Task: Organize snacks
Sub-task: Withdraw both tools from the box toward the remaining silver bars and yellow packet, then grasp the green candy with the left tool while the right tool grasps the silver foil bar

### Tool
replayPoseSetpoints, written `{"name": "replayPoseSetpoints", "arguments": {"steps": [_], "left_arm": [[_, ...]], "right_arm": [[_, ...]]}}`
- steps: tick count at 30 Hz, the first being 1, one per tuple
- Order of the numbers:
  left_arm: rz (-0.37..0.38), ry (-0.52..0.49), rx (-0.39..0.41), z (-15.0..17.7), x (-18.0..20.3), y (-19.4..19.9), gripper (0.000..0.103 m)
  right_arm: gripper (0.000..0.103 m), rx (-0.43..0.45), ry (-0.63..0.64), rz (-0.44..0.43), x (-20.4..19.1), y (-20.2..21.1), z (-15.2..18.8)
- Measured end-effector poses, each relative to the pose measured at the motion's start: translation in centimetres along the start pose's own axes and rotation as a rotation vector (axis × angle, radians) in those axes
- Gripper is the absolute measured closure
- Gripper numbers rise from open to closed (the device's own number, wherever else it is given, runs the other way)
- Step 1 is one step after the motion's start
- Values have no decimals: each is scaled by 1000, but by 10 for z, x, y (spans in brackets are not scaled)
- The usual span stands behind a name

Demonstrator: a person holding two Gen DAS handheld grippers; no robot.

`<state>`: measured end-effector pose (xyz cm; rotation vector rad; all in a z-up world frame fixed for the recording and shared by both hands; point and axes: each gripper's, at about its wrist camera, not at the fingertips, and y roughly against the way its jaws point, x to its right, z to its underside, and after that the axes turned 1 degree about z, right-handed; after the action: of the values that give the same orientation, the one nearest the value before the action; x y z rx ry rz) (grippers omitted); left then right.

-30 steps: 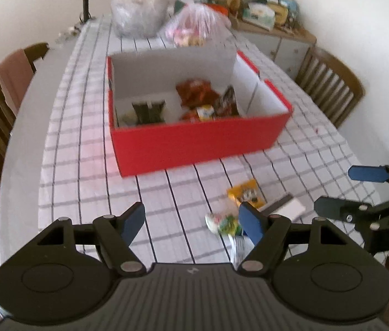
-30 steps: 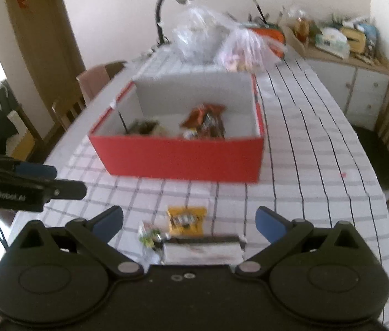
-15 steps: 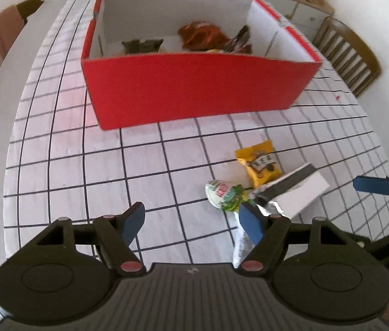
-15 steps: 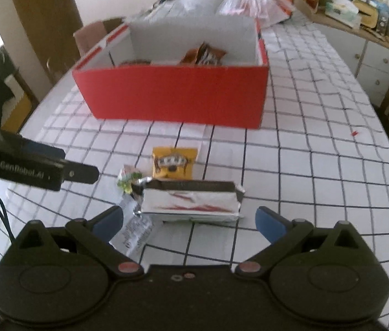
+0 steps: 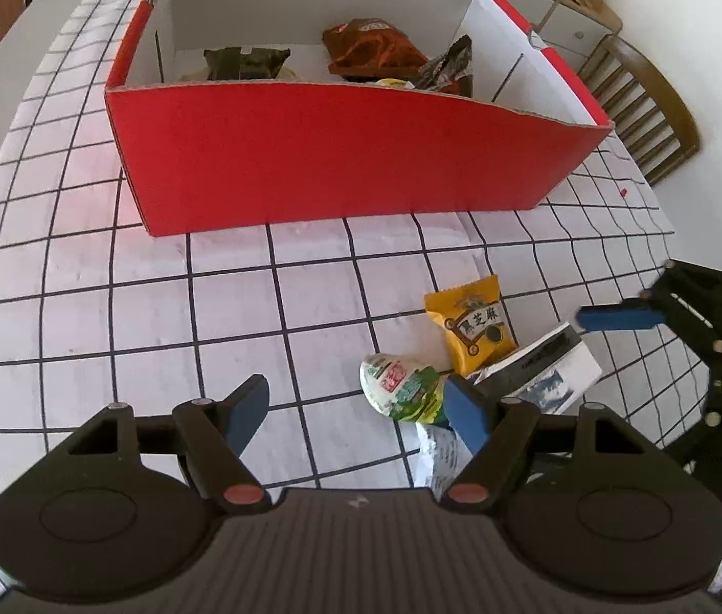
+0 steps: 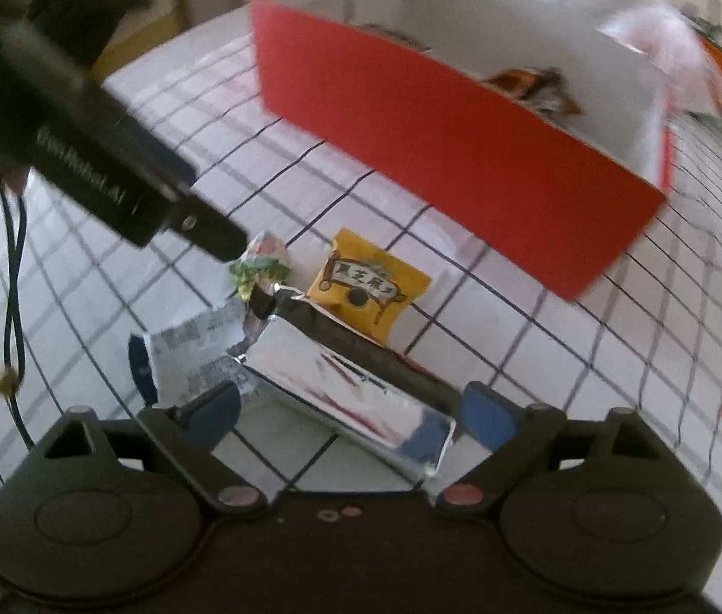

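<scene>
The left gripper (image 5: 356, 407) is hovering low over the checked tabletop (image 5: 80, 307), its fingers spread wide with nothing between them. The right gripper (image 6: 348, 412) is reaching around the silver packet (image 6: 345, 389), fingers apart on either side; the blur is hiding any contact. A yellow pouch (image 5: 471, 325) and a green pouch (image 5: 399, 389) are lying just beside it, in front of the red box (image 5: 340, 153), where other snacks (image 5: 371, 48) are sitting.
</scene>
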<state>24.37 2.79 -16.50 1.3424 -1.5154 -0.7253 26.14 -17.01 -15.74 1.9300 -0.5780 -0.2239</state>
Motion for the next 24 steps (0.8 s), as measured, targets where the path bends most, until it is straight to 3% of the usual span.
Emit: {"name": "replayPoseSetpoints", "arguments": {"steps": [11, 18, 24], "left_arm": [[46, 22, -59, -11, -5, -17, 28], [38, -48, -69, -13, 7, -28, 28], [29, -130, -47, -9, 19, -29, 29]], "right_arm": [[26, -65, 260, -151, 4, -23, -16], [46, -52, 241, -201, 9, -22, -12], [55, -23, 170, -182, 6, -13, 3]]}}
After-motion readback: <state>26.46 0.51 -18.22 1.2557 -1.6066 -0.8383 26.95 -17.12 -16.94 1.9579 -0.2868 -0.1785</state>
